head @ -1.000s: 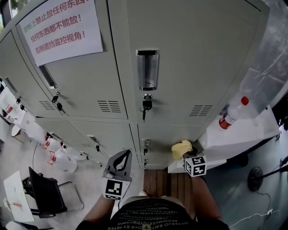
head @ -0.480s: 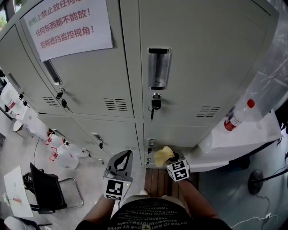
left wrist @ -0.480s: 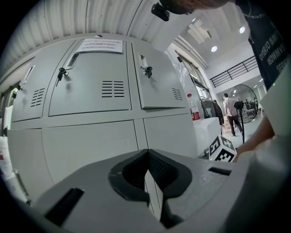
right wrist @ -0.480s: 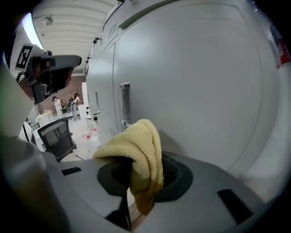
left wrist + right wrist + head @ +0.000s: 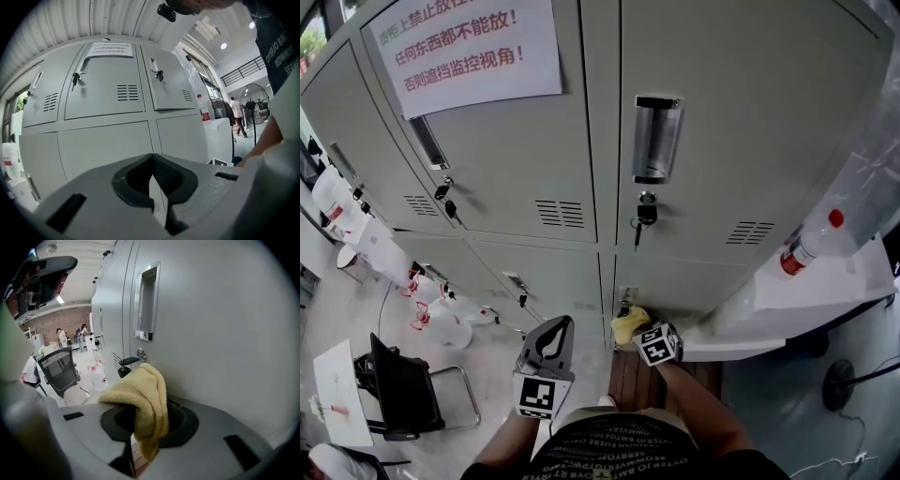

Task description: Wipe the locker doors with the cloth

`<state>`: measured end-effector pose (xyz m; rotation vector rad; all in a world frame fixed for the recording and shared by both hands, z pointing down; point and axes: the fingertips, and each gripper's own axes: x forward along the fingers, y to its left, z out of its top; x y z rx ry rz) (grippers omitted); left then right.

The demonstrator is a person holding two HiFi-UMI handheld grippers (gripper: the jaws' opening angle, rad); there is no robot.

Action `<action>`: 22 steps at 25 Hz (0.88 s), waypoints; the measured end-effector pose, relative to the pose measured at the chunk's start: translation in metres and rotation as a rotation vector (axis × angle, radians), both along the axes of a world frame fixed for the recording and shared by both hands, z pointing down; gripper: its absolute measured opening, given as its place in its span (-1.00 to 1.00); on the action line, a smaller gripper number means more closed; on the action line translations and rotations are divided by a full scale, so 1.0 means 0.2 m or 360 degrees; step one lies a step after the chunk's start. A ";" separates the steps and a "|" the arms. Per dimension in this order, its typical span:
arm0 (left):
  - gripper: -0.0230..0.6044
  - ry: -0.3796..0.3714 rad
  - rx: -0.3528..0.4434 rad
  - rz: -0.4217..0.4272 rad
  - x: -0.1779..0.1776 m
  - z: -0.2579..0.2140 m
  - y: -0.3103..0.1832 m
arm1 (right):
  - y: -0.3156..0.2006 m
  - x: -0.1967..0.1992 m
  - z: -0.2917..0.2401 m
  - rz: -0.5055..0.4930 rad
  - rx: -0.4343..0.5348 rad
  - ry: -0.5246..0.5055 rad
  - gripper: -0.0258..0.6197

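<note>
Far left in the head view I see a black office chair (image 5: 398,394) on the floor and plastic jugs (image 5: 441,323) beside the lockers. Above them, a paper notice (image 5: 469,47) is stuck on the upper left locker door (image 5: 506,159). My left gripper (image 5: 561,326) hangs low in front of the lower doors, apart from them, and its own view shows the jaws pressed together with nothing between. Just right of it, my right gripper (image 5: 639,332) is clamped on the yellow cloth (image 5: 624,321). The cloth bunches out of the jaws close against the lower right locker door (image 5: 694,286), below the key (image 5: 645,214) hanging in the upper door's lock. I cannot tell whether cloth meets metal. Farther right, a red-capped bottle (image 5: 809,246) stands on a white ledge (image 5: 825,286).
</note>
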<state>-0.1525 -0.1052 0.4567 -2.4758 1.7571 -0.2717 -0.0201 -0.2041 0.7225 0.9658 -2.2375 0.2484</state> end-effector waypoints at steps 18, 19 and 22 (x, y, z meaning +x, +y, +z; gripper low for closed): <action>-0.91 0.0017 -0.0017 0.0120 0.25 -0.01 -0.09 | 0.03 0.80 0.00 0.0376 -0.0046 0.0004 -0.67; -0.91 0.0015 -0.0016 0.0115 0.25 -0.01 -0.09 | 0.06 0.78 -0.09 0.0355 -0.0015 -0.0058 -0.68; -0.91 0.0018 -0.0011 0.0086 0.24 -0.02 -0.09 | 0.16 0.77 -0.43 0.0317 0.0126 -0.0252 -0.67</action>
